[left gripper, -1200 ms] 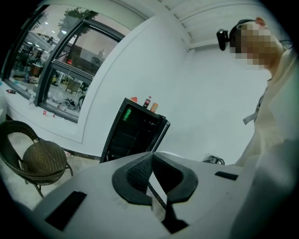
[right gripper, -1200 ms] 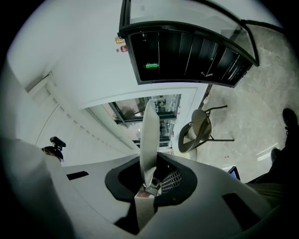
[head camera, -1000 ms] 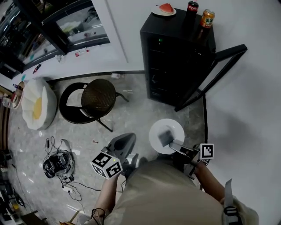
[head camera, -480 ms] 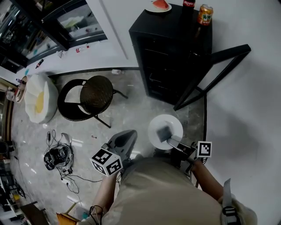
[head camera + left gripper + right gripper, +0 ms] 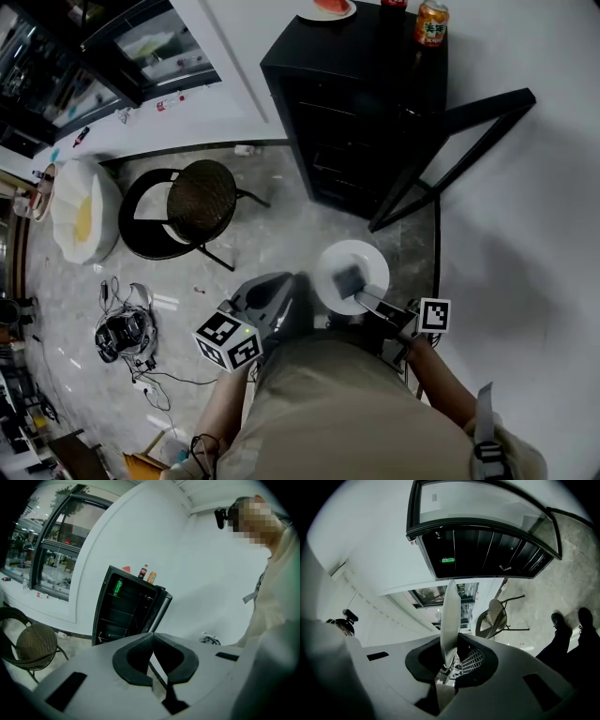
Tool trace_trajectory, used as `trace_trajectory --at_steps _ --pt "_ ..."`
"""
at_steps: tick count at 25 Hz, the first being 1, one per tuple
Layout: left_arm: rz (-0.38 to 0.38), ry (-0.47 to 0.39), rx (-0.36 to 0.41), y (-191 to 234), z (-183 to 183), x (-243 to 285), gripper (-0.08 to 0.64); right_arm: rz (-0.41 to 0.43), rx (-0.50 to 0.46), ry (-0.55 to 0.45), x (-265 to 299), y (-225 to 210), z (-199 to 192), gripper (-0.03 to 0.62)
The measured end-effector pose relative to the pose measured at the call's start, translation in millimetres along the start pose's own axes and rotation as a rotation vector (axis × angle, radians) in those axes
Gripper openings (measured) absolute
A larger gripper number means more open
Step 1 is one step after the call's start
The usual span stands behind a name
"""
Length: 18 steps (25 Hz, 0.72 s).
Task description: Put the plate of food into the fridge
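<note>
My right gripper (image 5: 350, 281) is shut on the rim of a white plate (image 5: 367, 262) and holds it level, in front of the black fridge (image 5: 347, 112). No food shows on this plate. In the right gripper view the plate (image 5: 451, 613) stands edge-on between the jaws of the right gripper (image 5: 449, 660), and the fridge (image 5: 487, 550) shows dark shelves. The fridge's glass door (image 5: 450, 155) hangs open to the right. My left gripper (image 5: 272, 292) is shut and holds nothing; the left gripper (image 5: 152, 641) faces the fridge (image 5: 126, 611).
On the fridge top sit a plate with a watermelon slice (image 5: 326, 7), a dark bottle (image 5: 394, 5) and an orange can (image 5: 431, 22). A round wicker chair (image 5: 199, 202) stands left of the fridge. A white cushion (image 5: 80, 220) and tangled cables (image 5: 122, 337) lie at the far left.
The view has drawn closer to the fridge, which now sits higher and further left in the picture. The plate stays gripped. The left gripper has shifted slightly right.
</note>
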<state>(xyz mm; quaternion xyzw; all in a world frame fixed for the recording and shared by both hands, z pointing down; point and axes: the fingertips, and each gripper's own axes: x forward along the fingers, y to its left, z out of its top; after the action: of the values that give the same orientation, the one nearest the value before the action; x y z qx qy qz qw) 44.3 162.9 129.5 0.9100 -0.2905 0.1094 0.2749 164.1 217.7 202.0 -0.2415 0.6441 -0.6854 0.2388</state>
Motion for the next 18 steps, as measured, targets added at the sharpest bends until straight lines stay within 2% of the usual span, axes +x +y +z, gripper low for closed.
trace_trajectory --at_steps 10,18 --pt "-0.057 -0.011 0.004 18 13 18 0.011 -0.023 -0.021 -0.052 11 0 18 0.057" --pt "-0.073 -0.018 -0.019 44 20 20 0.011 -0.045 -0.031 -0.077 28 1 28 0.055"
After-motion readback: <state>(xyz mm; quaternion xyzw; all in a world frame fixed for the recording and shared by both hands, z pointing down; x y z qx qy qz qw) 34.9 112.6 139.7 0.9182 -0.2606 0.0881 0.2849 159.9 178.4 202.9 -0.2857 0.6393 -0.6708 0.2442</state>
